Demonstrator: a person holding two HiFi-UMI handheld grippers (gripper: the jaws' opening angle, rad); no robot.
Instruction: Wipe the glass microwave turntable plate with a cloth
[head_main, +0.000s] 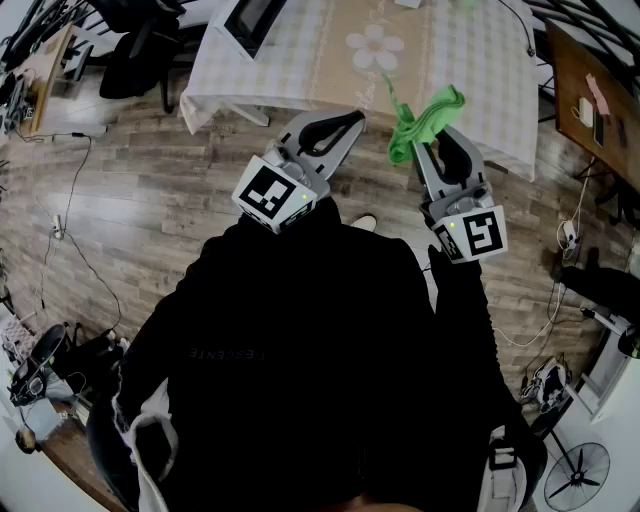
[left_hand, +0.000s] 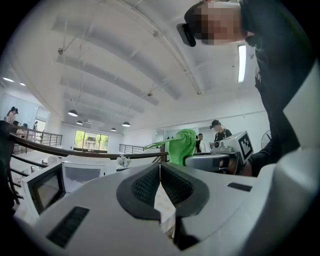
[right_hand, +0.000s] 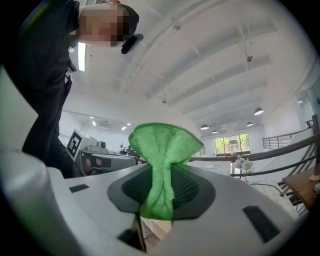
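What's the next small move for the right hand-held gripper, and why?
Likely lower the right hand-held gripper toward the table. It is shut on the green cloth but held up in the air, short of the table. The left hand-held gripper is shut and empty. No glass plate shows in any view. The microwave on the table is probably where to head.
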